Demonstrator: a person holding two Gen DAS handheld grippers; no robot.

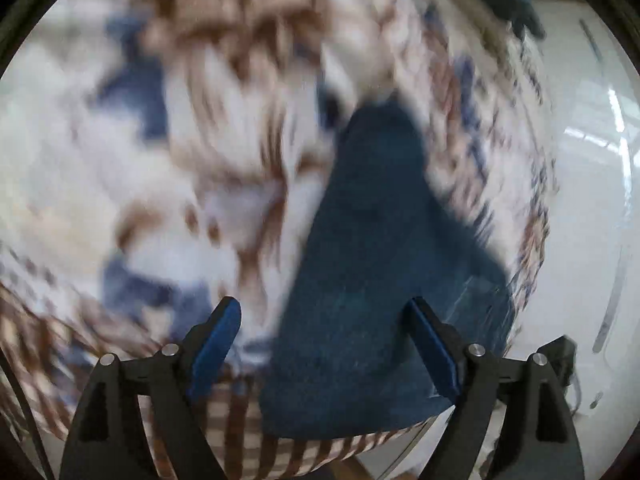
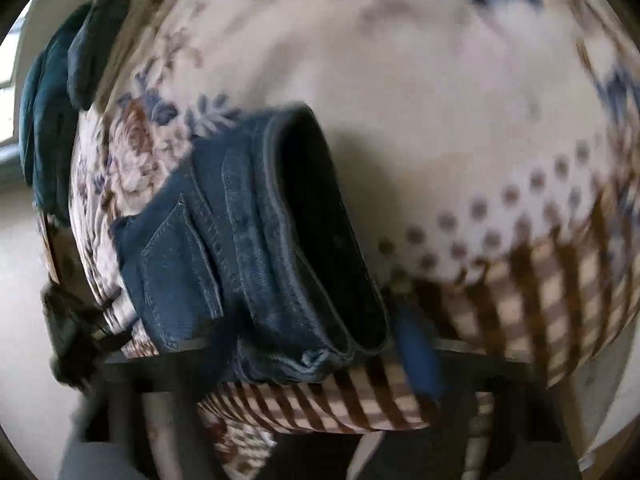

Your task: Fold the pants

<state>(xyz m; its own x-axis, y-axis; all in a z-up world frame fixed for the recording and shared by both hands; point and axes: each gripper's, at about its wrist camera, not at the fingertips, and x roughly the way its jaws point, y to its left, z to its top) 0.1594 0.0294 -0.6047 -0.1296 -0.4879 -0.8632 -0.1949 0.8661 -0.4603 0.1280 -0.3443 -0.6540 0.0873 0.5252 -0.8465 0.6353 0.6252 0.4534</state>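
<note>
Left wrist view: the left gripper (image 1: pixel 322 354) has its 2 blue fingers (image 1: pixel 216 348) wide apart, with nothing pinched between them. The jeans (image 1: pixel 376 280) lie as a dark blue strip on the patterned cloth (image 1: pixel 224 152), running from the table's near edge away toward its middle. The denim's near end sits between the open fingers and closer to the right one; whether that finger touches the cloth is hard to judge. Everything beyond the fingers is smeared by motion blur. Risk here, as I judge it: the fingers shut on 1 layer only, or on the tablecloth along with the denim, and a pull then drags the cloth off the near edge, where the checked border (image 1: pixel 280 456) already hangs over.

Right wrist view: the jeans (image 2: pixel 248 248) show as a thick bundle of several layers with a pocket and seams, one rounded fold standing open like a tube. The bundle sits at the near left part of the table and its lower end overhangs the near edge. The right gripper (image 2: pixel 320 364) is badly blurred; 1 blue finger (image 2: pixel 420 356) shows beside the bundle, and I cannot tell if the jaws are apart or closed. The overhanging end could slide off, and the loose fold could spring open.

Only this view shows the stacked layers and stitching; only the left view shows clearly open jaws.
</note>
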